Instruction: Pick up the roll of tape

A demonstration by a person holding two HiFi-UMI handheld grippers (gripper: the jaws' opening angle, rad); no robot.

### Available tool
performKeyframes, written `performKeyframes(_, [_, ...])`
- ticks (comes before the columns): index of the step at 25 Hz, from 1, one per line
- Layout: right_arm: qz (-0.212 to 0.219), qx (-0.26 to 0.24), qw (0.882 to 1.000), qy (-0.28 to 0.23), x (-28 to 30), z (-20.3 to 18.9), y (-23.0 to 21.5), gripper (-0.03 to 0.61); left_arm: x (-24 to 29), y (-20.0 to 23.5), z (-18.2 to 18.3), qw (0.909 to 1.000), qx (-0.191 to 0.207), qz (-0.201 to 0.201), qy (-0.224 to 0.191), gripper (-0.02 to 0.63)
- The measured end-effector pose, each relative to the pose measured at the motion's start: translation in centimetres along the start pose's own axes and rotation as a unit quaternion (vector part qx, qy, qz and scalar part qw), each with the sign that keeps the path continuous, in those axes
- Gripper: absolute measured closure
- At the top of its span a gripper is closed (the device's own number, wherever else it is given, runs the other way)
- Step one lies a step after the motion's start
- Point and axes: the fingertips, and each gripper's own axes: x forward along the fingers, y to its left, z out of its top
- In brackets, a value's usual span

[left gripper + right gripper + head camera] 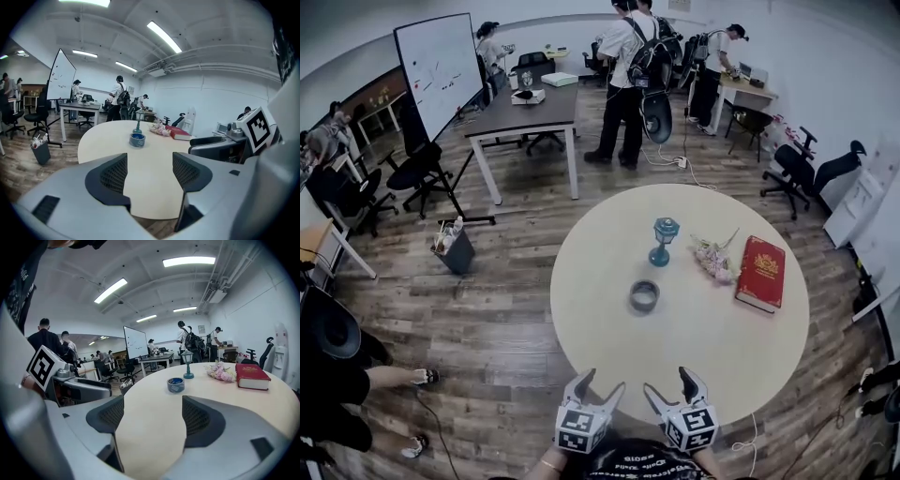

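We judge the task barely begun. The roll of tape (644,296) lies flat and untouched near the middle of the round worktop (598,349), so the reach, the closing and the lift are all left to do. Our left claw (598,386) and right claw (672,384) hover side by side over the worktop's near edge, both released, with jaws spread wide and only bare worktop showing between them. The tape sits well ahead of both claws, roughly on the line running out between them. In each gripper view it shows beyond the open jaws, far off. Just past it stands a small blue lantern (663,240). A bunch of flowers (715,259) and a red book (761,273) lie off to the right — all apart from the tape.
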Motion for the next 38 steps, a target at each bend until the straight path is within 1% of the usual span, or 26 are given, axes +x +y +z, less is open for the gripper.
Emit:
performKeyframes(4, [-0.008,0.001,1.000,-0.009,1.8,1.6,0.5,0.189,0.6,1.9,0.9,0.9999,0.013,-0.009,0.000,0.290])
performKeyframes(6, [-0.010,0.004,1.000,-0.010,2.6,2.3,0.5,0.189,0.8,2.8,1.4,0.9999,0.011,-0.002,-0.009,0.290])
performKeyframes(8, [-0.010,0.007,1.000,-0.015,3.1,3.5,0.3,0.189,0.6,3.5,2.1,0.9997,0.006,0.007,-0.022,0.312])
performKeyframes(9, [-0.010,0.010,1.000,-0.020,3.4,4.2,0.1,0.189,0.5,3.7,2.3,0.9996,0.005,0.009,-0.025,0.321])
performKeyframes(13, [-0.016,0.027,0.999,-0.036,5.0,7.0,-2.3,0.190,0.8,4.2,2.6,0.9997,0.001,0.010,-0.020,0.321])
performKeyframes(15, [-0.020,0.024,0.999,-0.039,5.9,8.3,-3.4,0.190,1.0,4.3,2.7,0.9997,-0.002,0.014,-0.018,0.321])
performKeyframes(17, [-0.027,0.007,0.999,-0.039,6.7,9.6,-4.6,0.192,1.3,4.3,2.8,0.9997,-0.005,0.017,-0.016,0.321])
performKeyframes(21, [-0.020,-0.024,0.999,-0.019,9.0,11.4,-6.4,0.193,1.7,4.4,3.1,0.9995,-0.009,0.026,-0.014,0.321])
performKeyframes(23, [-0.016,-0.025,1.000,-0.003,10.4,11.8,-7.4,0.193,1.9,4.6,3.1,0.9994,-0.013,0.030,-0.012,0.321])
performKeyframes(26, [-0.011,-0.011,1.000,0.017,12.4,12.0,-8.9,0.193,2.2,4.9,3.1,0.9990,-0.019,0.039,-0.011,0.321])
performKeyframes(31, [-0.007,-0.033,0.999,0.037,16.3,12.6,-10.9,0.195,2.7,6.0,3.7,0.9979,-0.020,0.059,-0.013,0.321])
performKeyframes(38, [0.004,-0.052,0.995,0.088,21.3,10.9,-12.8,0.195,2.9,7.1,2.8,0.9959,-0.028,0.086,0.006,0.321])
